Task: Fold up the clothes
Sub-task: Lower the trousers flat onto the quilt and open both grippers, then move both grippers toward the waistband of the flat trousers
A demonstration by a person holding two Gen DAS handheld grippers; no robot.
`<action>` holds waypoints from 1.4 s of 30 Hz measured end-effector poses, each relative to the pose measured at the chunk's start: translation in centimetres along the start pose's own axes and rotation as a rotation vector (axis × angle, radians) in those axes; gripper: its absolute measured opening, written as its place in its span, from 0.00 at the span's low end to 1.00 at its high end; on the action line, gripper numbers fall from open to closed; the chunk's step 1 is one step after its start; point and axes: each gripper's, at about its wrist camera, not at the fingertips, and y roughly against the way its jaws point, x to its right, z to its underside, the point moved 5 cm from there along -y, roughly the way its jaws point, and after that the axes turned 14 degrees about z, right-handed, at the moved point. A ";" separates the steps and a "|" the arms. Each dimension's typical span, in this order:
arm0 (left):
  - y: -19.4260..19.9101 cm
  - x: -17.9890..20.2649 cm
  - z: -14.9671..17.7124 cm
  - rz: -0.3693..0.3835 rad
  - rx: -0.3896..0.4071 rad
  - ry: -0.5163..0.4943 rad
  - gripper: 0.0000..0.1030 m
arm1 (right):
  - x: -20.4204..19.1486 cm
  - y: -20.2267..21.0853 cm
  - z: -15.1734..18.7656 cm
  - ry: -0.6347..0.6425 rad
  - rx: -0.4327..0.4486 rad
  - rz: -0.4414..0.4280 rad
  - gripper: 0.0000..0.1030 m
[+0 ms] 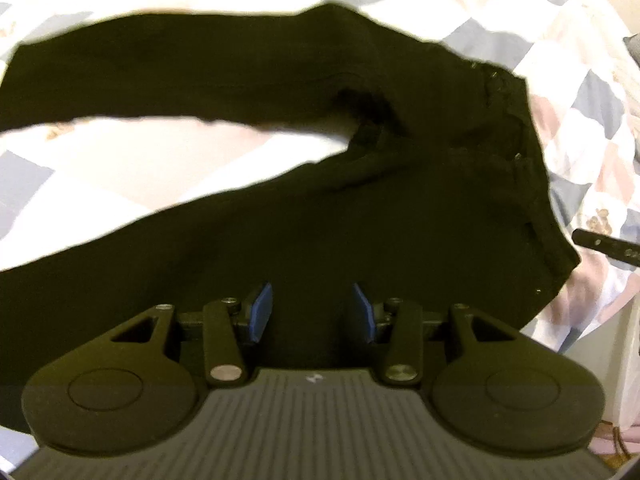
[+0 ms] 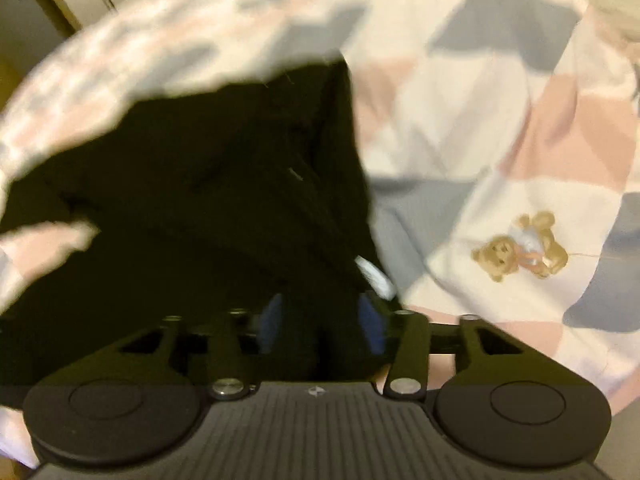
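Black trousers lie spread on the bed, waistband to the right and two legs running left with a gap of quilt between them. My left gripper hovers over the nearer leg, blue pads wide apart, nothing pinched. At the right edge of the left wrist view a dark finger of the right gripper shows just past the waistband corner. The right wrist view is blurred: the right gripper stands open at the edge of the black trousers, near a white label.
A patchwork quilt in white, pink and grey covers the bed, with a teddy bear print to the right of the trousers. A wall and door frame show at the far left. A white plastic bag hangs off the bed's right side.
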 end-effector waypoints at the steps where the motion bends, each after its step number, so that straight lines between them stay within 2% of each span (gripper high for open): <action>1: 0.7 0.1 0.3 -0.008 0.007 -0.006 0.38 | -0.8 1.3 0.2 -0.022 0.016 -0.021 0.56; 3: 2.4 0.3 1.0 -0.026 0.030 -0.020 0.40 | -2.6 3.6 0.6 -0.067 0.037 -0.059 0.68; 5: 4.9 0.6 1.9 -0.046 0.062 -0.035 0.41 | -4.4 5.9 1.9 -0.100 0.046 -0.100 0.69; 7: 7.5 0.8 3.1 -0.066 0.092 -0.047 0.43 | -6.2 7.8 3.3 -0.113 0.047 -0.104 0.76; 11: 12.6 0.8 6.0 -0.115 0.136 -0.064 0.52 | -9.7 12.0 6.3 -0.110 0.077 -0.084 0.79; 15: 17.1 0.4 9.0 -0.153 0.174 -0.091 0.56 | -12.1 15.5 8.1 -0.115 0.132 -0.075 0.83; 21: 20.4 -0.5 12.0 -0.163 0.206 -0.105 0.59 | -14.6 20.3 11.7 -0.110 0.207 -0.079 0.86; 28: 24.2 -1.6 15.4 -0.175 0.243 -0.121 0.59 | -15.0 23.4 14.6 -0.129 0.224 -0.048 0.88; 35: 26.3 -2.5 17.6 -0.186 0.252 -0.118 0.59 | -15.0 24.6 16.5 -0.140 0.219 -0.041 0.88; 42: 28.0 -3.4 19.2 -0.201 0.255 -0.113 0.62 | -16.7 25.1 17.5 -0.107 0.194 -0.046 0.90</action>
